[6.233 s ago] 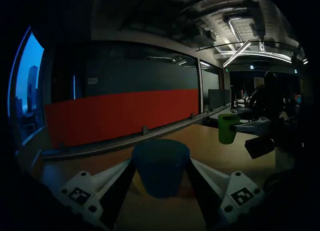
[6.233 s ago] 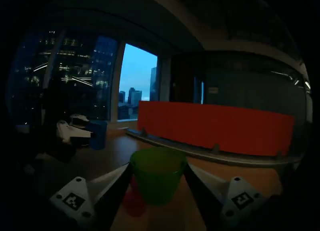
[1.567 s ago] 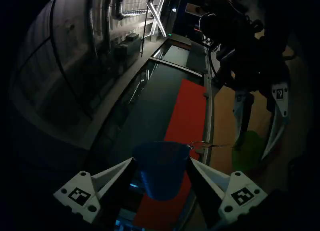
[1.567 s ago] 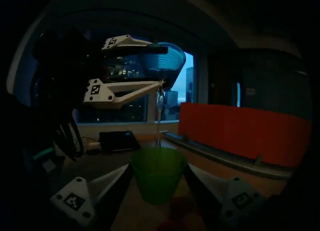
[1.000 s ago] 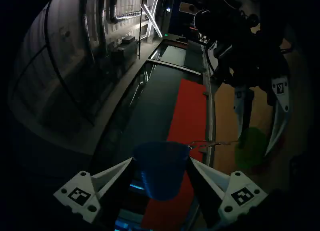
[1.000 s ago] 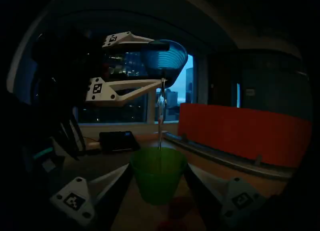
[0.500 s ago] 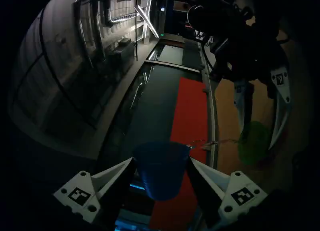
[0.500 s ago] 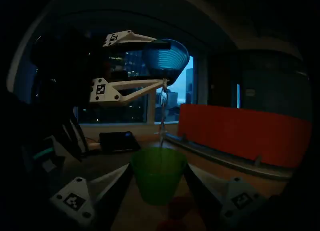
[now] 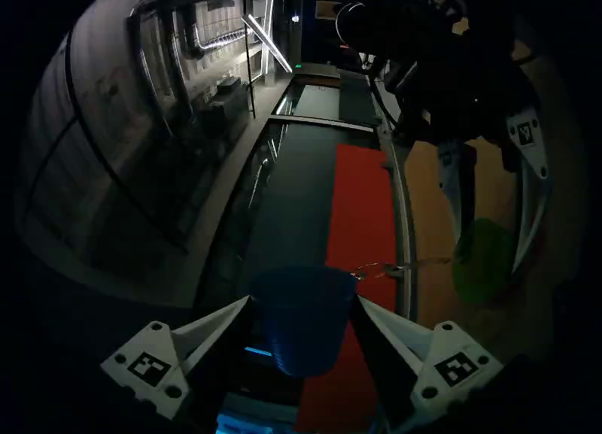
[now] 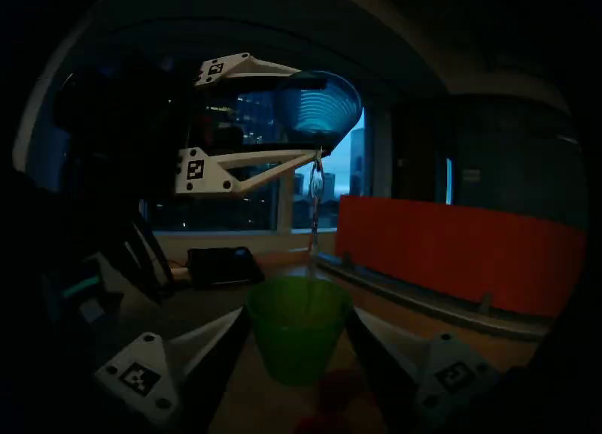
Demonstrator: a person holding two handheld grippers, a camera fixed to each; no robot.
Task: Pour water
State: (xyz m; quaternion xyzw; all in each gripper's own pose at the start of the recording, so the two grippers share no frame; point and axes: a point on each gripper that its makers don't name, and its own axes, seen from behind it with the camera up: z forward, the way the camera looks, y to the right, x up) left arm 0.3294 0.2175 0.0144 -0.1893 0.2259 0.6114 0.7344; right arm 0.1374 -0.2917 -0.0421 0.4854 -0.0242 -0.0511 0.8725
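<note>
Out ahead of the left gripper, a long red wall panel ran away into the gloom. A pale wooden desk lay to its right, and a bright ceiling light strip glowed far ahead on the left. Off to the right hung the right gripper, with a translucent green plastic cup between its white fingers. The left gripper was clenched on a ribbed blue plastic cup, which sat snug between both fingers. A thin stream of water left the rim on the right and ran across to the green cup.

Over to the right gripper view: a dusk-lit window stood ahead, and a dark flat device lay on the desk, ahead and left. Above and to the left, the left gripper held the blue cup tipped over, its ribbed inside facing the camera. Water dropped from its lip into the green cup just below. That cup stood upright, close in, grasped between the right gripper's two fingers.
</note>
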